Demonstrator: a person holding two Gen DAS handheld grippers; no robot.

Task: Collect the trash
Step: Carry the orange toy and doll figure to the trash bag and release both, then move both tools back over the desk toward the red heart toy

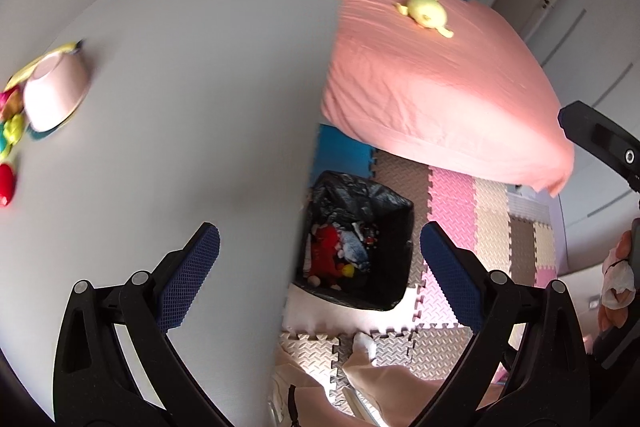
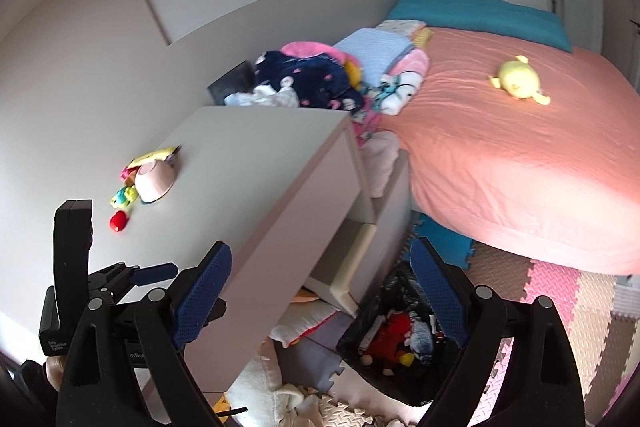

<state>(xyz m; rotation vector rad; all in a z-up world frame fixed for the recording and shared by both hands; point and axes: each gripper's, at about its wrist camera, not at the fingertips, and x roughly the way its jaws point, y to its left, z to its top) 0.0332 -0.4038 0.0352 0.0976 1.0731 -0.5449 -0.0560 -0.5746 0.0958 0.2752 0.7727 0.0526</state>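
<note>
Both pairs of jaws stand wide apart and hold nothing. The left gripper [image 1: 320, 251] hangs over the table's right edge, with the black-lined trash bin [image 1: 394, 227] on the floor almost straight beneath, between its fingers. The right gripper [image 2: 320, 279] sits further off, its bin [image 2: 384, 315] showing at about five o'clock.

What looks left to collect lies on the table [image 1: 192, 99]: a cluster of small coloured pieces [image 1: 10, 131] and a red one [image 1: 6, 185] beside an overturned pink bowl [image 1: 56, 95]. From the left jaws they lie at roughly ten o'clock, well apart; whether they are wrappers or toys I cannot tell. In the right wrist view the same cluster [image 2: 124, 197] sits at about eleven o'clock, beyond the left gripper's body, so the left hand seems nearer.
</note>
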